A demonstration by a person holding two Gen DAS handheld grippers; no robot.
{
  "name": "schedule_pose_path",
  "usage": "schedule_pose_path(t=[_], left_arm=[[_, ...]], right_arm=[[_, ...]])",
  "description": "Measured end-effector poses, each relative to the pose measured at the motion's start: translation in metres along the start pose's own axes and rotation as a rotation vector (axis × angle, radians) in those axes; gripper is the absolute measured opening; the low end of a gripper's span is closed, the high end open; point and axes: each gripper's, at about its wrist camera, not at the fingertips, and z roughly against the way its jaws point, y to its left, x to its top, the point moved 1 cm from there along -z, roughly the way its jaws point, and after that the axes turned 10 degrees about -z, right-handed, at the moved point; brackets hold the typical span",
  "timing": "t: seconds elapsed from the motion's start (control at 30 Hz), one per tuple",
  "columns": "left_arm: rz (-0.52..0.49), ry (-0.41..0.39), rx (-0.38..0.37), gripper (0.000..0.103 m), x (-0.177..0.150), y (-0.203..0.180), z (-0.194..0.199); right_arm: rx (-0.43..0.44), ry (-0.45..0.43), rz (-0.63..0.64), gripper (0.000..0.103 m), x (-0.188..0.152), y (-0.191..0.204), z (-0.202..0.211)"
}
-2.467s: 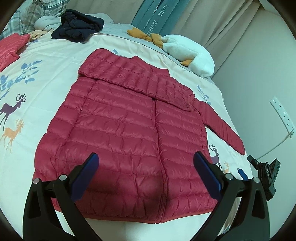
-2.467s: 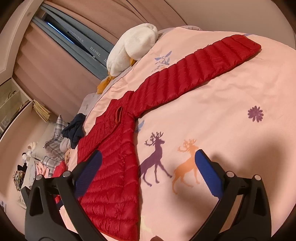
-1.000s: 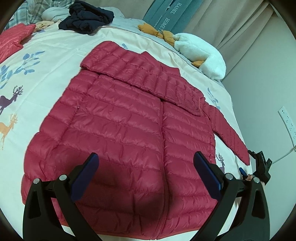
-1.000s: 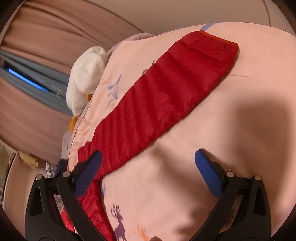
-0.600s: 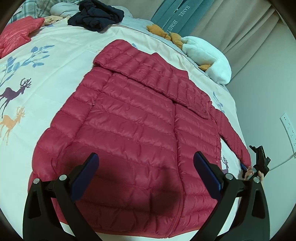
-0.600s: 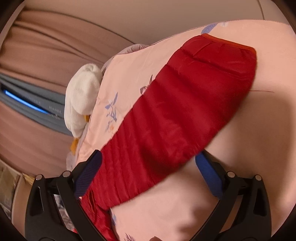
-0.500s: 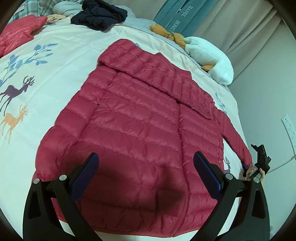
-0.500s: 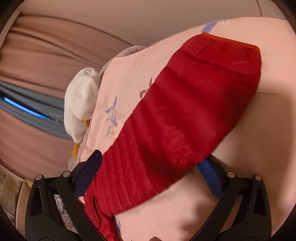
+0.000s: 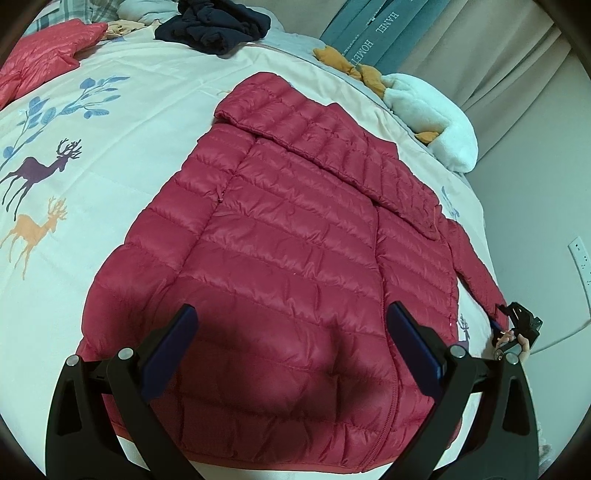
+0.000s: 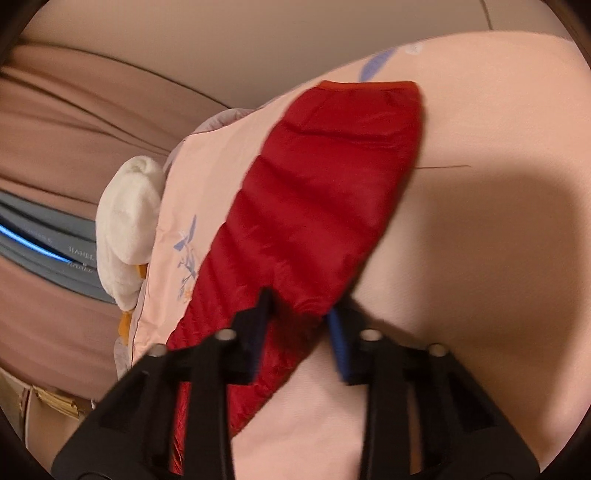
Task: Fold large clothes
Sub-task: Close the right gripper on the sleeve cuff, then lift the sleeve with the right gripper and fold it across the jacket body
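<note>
A red quilted down jacket (image 9: 295,236) lies flat and zipped on the bed, hood folded over at the far end. My left gripper (image 9: 291,314) hovers open over its lower front, with nothing between the fingers. The jacket's right sleeve (image 10: 325,184) stretches out across the bedspread. My right gripper (image 10: 299,317) has its jaws closing on that sleeve below the cuff, and the fabric bunches between the blue pads. In the left wrist view the right gripper (image 9: 517,328) shows small at the sleeve's end, held by a hand.
The bedspread (image 9: 92,166) is pale with deer and leaf prints. A white plush toy (image 9: 436,122) lies at the far right edge, a dark garment pile (image 9: 214,26) and another red jacket (image 9: 40,55) at the far left. A wall with a socket (image 9: 580,254) runs along the right.
My right gripper slid over the sleeve and its jaws drew in from wide apart to pinch the fabric. The left gripper stayed open and drifted slightly over the jacket.
</note>
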Motion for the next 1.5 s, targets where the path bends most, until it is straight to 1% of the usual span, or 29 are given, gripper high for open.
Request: schedule_pose_path(t=[0.03, 0.07, 0.27, 0.37, 0.43, 0.57, 0.8, 1.13, 1.33, 1.5], left_arm=[[0.001, 0.003, -0.002, 0.102, 0.000, 0.000, -0.001], [0.002, 0.004, -0.004, 0.102, -0.001, 0.001, -0.001], [0.003, -0.001, 0.005, 0.102, 0.000, 0.006, 0.002], [0.012, -0.006, 0.003, 0.102, 0.000, 0.009, 0.004], [0.017, -0.008, 0.001, 0.102, -0.001, 0.010, 0.005], [0.030, -0.008, -0.020, 0.102, -0.002, 0.013, 0.007], [0.032, -0.021, -0.040, 0.102, -0.005, 0.018, 0.015], [0.057, -0.049, -0.046, 0.102, -0.009, 0.034, 0.034], [0.069, -0.062, -0.051, 0.102, -0.010, 0.043, 0.043], [0.076, -0.067, -0.054, 0.102, -0.011, 0.047, 0.047]], right_arm=[[0.000, 0.001, -0.006, 0.019, 0.001, -0.002, 0.000], [-0.004, 0.001, -0.007, 0.017, 0.001, -0.002, 0.000], [-0.019, -0.022, 0.047, 0.007, -0.005, 0.005, 0.009], [-0.025, -0.041, 0.091, 0.006, -0.010, 0.013, 0.016], [-0.023, -0.044, 0.091, 0.006, -0.011, 0.015, 0.020], [-0.010, -0.054, 0.100, 0.005, -0.014, 0.025, 0.027], [0.020, -0.074, 0.182, 0.004, -0.027, 0.050, 0.048], [0.056, -0.091, 0.383, 0.004, -0.071, 0.098, 0.073], [0.080, -0.073, 0.470, 0.004, -0.098, 0.116, 0.081], [0.097, -0.054, 0.525, 0.004, -0.119, 0.129, 0.079]])
